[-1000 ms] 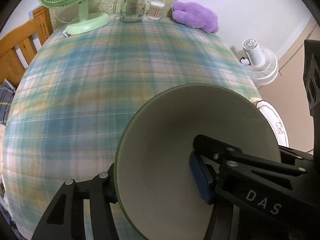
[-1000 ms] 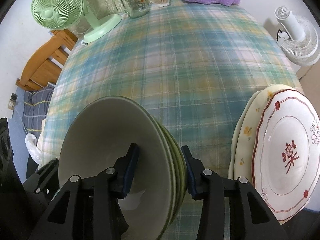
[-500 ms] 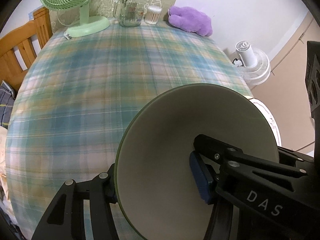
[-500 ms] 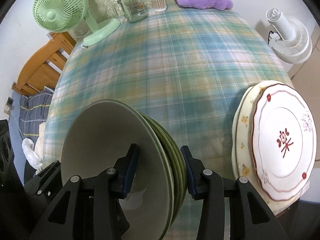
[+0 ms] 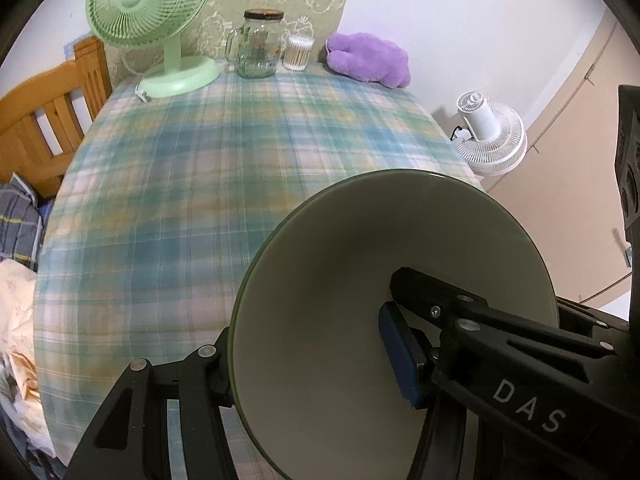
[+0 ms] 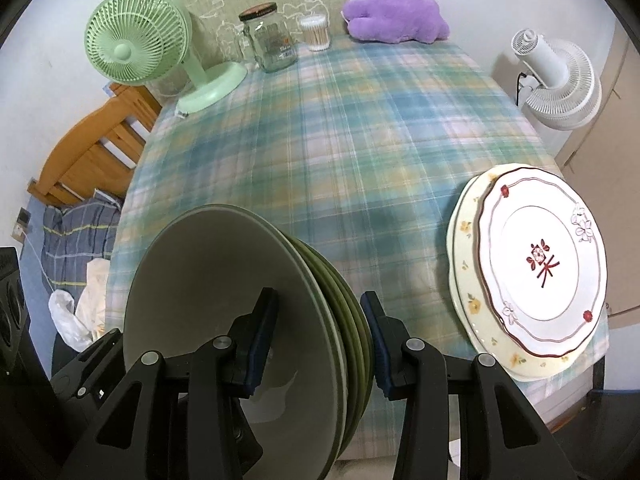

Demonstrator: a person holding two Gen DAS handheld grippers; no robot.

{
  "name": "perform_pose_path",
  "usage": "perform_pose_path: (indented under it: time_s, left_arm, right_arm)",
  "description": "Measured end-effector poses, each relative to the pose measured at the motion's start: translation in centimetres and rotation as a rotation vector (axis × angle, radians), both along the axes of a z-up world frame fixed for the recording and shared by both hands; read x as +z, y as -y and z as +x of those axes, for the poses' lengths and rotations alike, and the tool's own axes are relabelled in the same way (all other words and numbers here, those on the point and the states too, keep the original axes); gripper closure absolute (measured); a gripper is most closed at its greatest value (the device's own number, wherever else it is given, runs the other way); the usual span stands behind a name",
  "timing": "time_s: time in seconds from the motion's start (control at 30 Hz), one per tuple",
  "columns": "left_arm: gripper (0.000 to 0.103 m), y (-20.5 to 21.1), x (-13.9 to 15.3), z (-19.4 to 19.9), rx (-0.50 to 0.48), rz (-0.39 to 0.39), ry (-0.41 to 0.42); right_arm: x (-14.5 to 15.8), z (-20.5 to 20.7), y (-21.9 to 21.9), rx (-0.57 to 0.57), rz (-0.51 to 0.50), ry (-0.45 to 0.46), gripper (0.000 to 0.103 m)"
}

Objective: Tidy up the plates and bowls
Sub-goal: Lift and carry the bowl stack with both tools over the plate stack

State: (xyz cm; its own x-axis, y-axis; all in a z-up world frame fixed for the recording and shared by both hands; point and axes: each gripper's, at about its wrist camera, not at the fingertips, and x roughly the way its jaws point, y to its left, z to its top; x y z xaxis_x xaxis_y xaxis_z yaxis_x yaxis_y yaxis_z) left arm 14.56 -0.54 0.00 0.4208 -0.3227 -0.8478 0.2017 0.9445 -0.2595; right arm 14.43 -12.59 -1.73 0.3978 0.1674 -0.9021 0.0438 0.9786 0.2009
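A stack of several olive-green bowls [image 6: 224, 280] is held tilted on edge, off the plaid table [image 6: 340, 128], by both grippers. My right gripper [image 6: 318, 340] is shut on the rims of the stack, one pad inside the top bowl and one outside the bottom. My left gripper [image 5: 312, 356] is shut on the top bowl [image 5: 360, 280], with one blue pad [image 5: 398, 356] inside it. Two flowered plates [image 6: 536, 264] lie stacked at the table's front right corner.
At the table's far edge stand a green desk fan [image 6: 140, 44], a glass jar [image 6: 268, 40], a cotton-swab tub [image 6: 316, 32] and a purple plush [image 6: 396, 16]. A white floor fan [image 6: 560, 80] is right of the table; a wooden chair [image 5: 44, 120] is left.
Both grippers have lifted and tilted back with the bowl stack, so more of the far table and wall shows. The grips are unchanged. The plates have not moved.
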Motion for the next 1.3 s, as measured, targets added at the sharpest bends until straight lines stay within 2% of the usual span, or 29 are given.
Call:
perform_pose_path:
  time_s: [0.2,0.63,1.3]
  left_arm:
    - [0.044,1.6,1.1,-0.3,0.018,0.026,0.042]
    - [0.044,7.5,2.7,-0.5,0.091,0.033,0.055]
    - [0.044,18.0,2.2,0.6,0.101,0.019,0.043]
  right_arm:
    - [0.9,-0.6,1.3,0.01,0.022,0.039,0.057]
    - [2.7,-0.1,6.9,0.086,0.041,0.065,0.057]
    - [2.8,1.0,17.7,0.1,0.03,0.057,0.057]
